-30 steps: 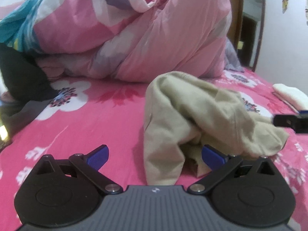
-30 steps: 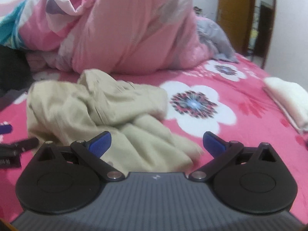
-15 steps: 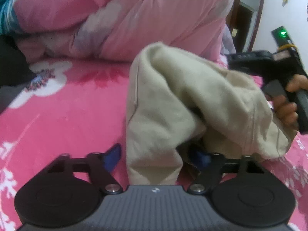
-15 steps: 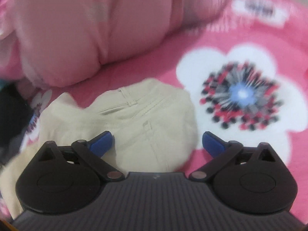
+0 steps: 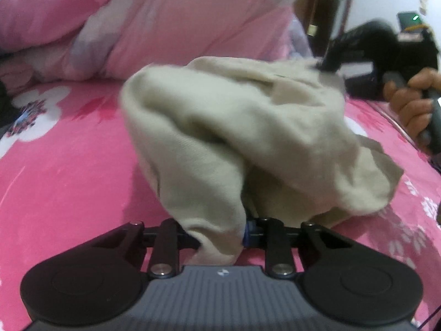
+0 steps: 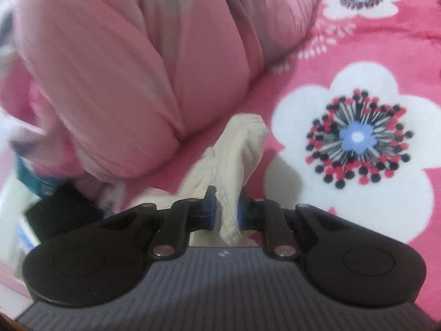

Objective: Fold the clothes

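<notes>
A beige garment (image 5: 237,127) hangs bunched above the pink flowered bed sheet (image 5: 63,171). My left gripper (image 5: 220,234) is shut on its near edge, the cloth draping over the fingers. My right gripper (image 6: 224,212) is shut on another seamed edge of the same beige garment (image 6: 242,149), which trails down toward the sheet. The right gripper and the hand holding it also show in the left wrist view (image 5: 366,63), at the garment's far right end.
A big pink quilt (image 5: 176,19) is heaped at the back of the bed and fills the upper left of the right wrist view (image 6: 115,63). A dark object (image 6: 63,215) lies by the quilt's foot. A doorway (image 5: 328,13) stands behind.
Both grippers were open a second ago with the garment lying crumpled on the bed. Both have closed on its edges and lifted it; the right gripper swung to the garment's far side.
</notes>
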The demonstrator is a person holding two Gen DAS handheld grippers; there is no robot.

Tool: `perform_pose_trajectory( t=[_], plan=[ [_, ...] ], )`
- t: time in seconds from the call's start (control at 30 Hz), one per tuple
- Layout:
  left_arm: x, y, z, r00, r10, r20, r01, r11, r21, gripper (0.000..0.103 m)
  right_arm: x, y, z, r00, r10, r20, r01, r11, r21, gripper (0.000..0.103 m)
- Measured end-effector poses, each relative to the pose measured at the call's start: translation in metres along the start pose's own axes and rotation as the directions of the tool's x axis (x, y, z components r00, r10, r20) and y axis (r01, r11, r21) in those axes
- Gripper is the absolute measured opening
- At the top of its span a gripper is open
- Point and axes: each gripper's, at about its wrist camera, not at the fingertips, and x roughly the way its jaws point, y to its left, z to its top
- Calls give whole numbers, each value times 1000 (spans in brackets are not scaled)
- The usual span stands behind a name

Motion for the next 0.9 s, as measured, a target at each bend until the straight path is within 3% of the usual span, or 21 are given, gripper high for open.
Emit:
perform_pose_trajectory(
  t=[0.27, 0.33, 0.4, 0.5, 0.57, 0.7, 0.9],
  plan=[
    [9, -45, 11, 991, -118, 58, 112, 989, 97, 21, -102, 27, 21, 987, 39, 154, -13, 986, -169, 11],
    [-3, -32, 3, 988, -136, 67, 133, 990, 57, 22, -117, 44, 24, 982, 67, 177, -24, 972, -234, 11],
    [-18, -14, -8, 985, -152, 76, 152, 988, 3, 26, -123, 62, 24, 979, 88, 182, -31, 955, -296, 11],
    [-41, 13, -24, 980, -175, 91, 182, 980, -78, 49, -124, 92, 15, 975, 140, 175, -66, 925, -374, 11],
    [-56, 31, -34, 977, -189, 102, 201, 971, -131, 68, -124, 112, 5, 967, 205, 154, -124, 900, -419, 11],
    [-92, 66, -59, 974, -177, 141, 206, 951, -229, 77, -111, 153, -25, 945, 317, 77, -246, 846, -473, 11],
    [-145, 96, -92, 977, -75, 202, 133, 949, -287, 82, -33, 208, -93, 934, 334, -124, -351, 799, -488, 11]
  ],
)
